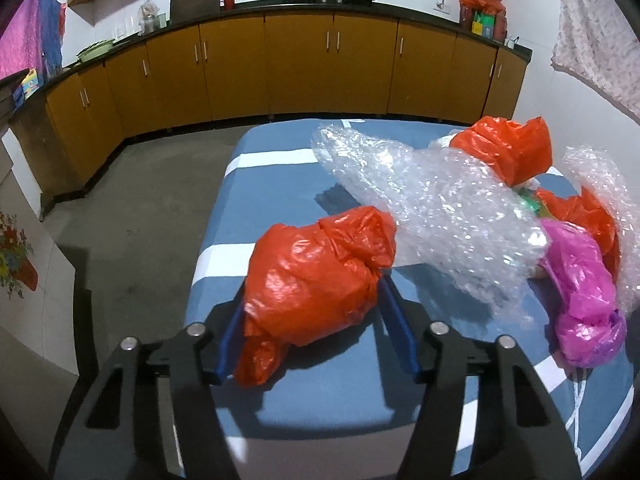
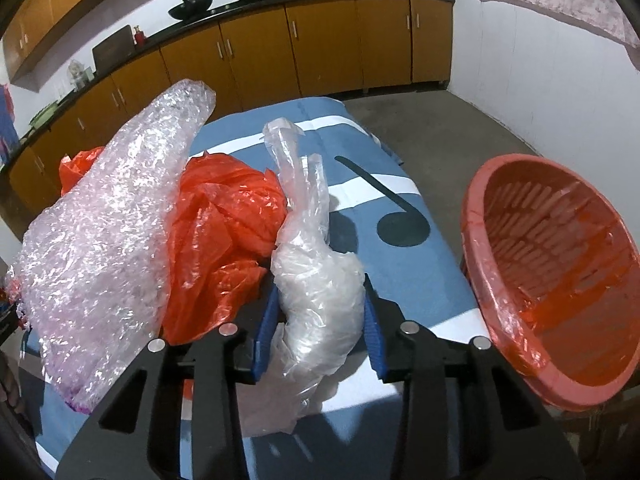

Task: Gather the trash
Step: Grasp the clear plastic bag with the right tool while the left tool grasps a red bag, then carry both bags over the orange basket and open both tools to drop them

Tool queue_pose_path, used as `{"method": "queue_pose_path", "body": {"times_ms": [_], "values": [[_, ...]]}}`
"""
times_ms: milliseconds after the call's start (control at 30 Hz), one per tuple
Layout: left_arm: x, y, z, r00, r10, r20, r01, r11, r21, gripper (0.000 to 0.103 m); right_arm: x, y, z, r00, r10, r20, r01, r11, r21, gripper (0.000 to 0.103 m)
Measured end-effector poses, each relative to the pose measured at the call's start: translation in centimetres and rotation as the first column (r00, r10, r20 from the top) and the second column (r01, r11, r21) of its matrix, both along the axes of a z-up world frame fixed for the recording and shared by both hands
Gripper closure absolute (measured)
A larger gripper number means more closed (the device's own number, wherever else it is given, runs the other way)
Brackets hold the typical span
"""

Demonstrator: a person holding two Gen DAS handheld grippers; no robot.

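Left gripper [image 1: 316,312]: clamped across an orange bag [image 1: 316,272] near the tabletop's [image 1: 320,384] front-left corner, so it can be lifted whole.
Right gripper [image 2: 320,320]: closed on a clear bag [image 2: 316,292] near the right edge.
Bubble wrap [image 1: 432,208]: draped over the remaining bags mid-tabletop.
Basket [image 2: 560,256]: lined in red, just beyond the right edge, judged the trash's destination.

Your bubble wrap [image 1: 432,216] hides most of the green packet [image 1: 530,202] beneath it. The red basket [image 2: 560,264] runs off the right edge, and the bench [image 2: 360,432] off the bottom.
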State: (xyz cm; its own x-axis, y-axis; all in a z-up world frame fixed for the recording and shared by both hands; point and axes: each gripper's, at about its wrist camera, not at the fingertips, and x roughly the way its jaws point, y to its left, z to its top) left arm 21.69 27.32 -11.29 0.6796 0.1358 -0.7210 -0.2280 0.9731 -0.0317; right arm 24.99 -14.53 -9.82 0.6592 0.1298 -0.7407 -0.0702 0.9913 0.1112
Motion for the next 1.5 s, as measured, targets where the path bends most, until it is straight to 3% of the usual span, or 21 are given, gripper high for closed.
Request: {"method": "queue_pose_path", "body": {"times_ms": [500, 867, 1200, 1500], "values": [[-4.2, -1.5, 2.2, 0.999, -0.006, 0.038, 0.006, 1.000, -0.008, 0.060, -3.8, -3.3, 0.9, 0.999, -0.027, 0.026, 0.027, 1.000, 0.014, 0.064], [-8.4, -5.1, 6.8, 0.987, -0.069, 0.143, 0.070, 0.998, 0.000, 0.061, -6.4, -5.3, 2.8, 0.996, -0.031, 0.082, 0.028, 0.999, 0.029, 0.064], [-9.0, -13.6, 12.0, 0.940, -0.227, 0.253, 0.242, 0.970, -0.028, 0.061, -8.5, -8.9, 5.0, 0.987, -0.079, 0.141, 0.076, 0.997, 0.030, 0.064], [-6.7, -22.9, 12.9, 0.888, -0.365, 0.280, 0.396, 0.916, -0.064, 0.061, -9.5, -13.5, 6.5, 0.970, -0.172, 0.171, 0.171, 0.985, 0.016, 0.064]]}}
